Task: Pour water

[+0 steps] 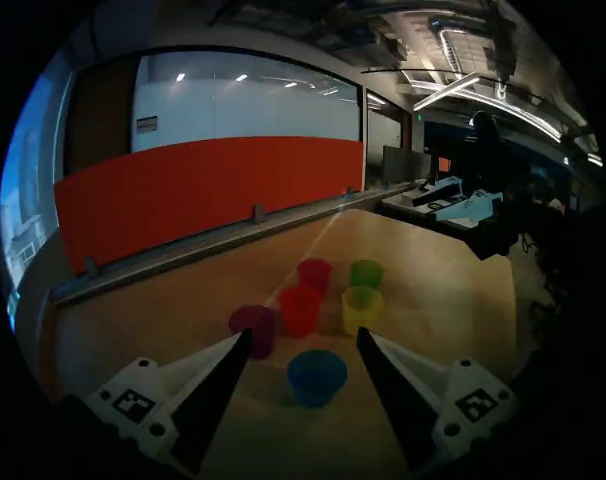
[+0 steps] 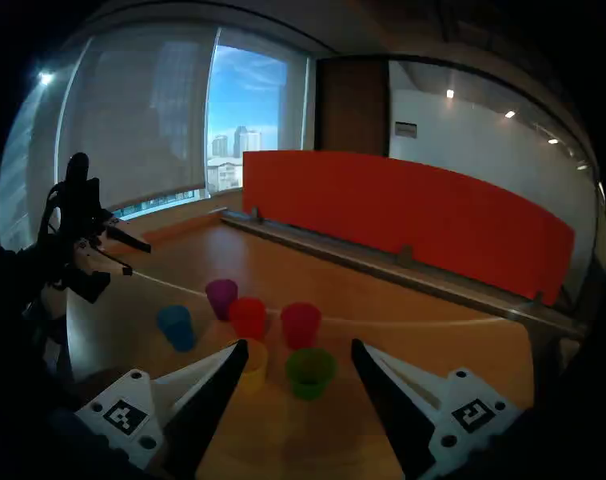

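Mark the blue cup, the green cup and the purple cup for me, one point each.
blue cup (image 1: 316, 382): left gripper view, on its front wall.
green cup (image 2: 310, 378): right gripper view, on its front wall.
purple cup (image 2: 221, 302): right gripper view, on its side wall.

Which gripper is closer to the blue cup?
Left. The blue cup sits just ahead of the left gripper, between its fingers; the right gripper has it farther off, sideways.

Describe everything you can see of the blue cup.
The blue cup is small, tapered and looks like plastic. It stands upright, mouth up, on the wooden table, apart from the purple cup. It shows between the fingers of the open left gripper, touching neither. Whether it holds water cannot be told.
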`<state>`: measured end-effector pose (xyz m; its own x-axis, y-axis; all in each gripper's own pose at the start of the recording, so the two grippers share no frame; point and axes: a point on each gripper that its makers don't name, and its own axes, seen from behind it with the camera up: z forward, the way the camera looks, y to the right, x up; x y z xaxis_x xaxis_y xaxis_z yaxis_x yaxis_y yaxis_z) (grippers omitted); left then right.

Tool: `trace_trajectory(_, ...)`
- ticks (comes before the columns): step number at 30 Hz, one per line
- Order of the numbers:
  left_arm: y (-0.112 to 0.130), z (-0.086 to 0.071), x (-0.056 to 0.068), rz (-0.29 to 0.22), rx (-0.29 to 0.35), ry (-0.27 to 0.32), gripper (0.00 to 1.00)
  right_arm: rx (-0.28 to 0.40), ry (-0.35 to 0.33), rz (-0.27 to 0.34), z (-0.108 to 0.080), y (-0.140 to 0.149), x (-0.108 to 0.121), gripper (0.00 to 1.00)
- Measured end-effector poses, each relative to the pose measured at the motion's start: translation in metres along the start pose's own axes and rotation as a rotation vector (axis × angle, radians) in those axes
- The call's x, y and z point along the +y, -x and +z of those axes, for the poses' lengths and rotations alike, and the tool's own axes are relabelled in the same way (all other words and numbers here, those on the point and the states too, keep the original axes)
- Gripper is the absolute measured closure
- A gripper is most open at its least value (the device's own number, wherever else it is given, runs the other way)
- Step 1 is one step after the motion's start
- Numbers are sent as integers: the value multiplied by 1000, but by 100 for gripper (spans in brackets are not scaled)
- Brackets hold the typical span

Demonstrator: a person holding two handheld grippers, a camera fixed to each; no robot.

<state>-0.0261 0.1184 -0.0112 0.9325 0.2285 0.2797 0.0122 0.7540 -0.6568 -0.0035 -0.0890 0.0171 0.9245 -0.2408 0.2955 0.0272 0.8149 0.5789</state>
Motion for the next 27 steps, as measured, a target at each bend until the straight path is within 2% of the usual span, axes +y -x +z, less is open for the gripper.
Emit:
trace_trajectory(8,23,9,1,9,-41,8,3,-21,-2,3,11,15,3,0)
trace_trajectory(17,60,25,4,35,-113,12,2,-50,-2,-8,27,28,7,0)
trace_trajectory(27,86,41,13,51,-165,49,3,-69,-4,-2,39,34,12,0)
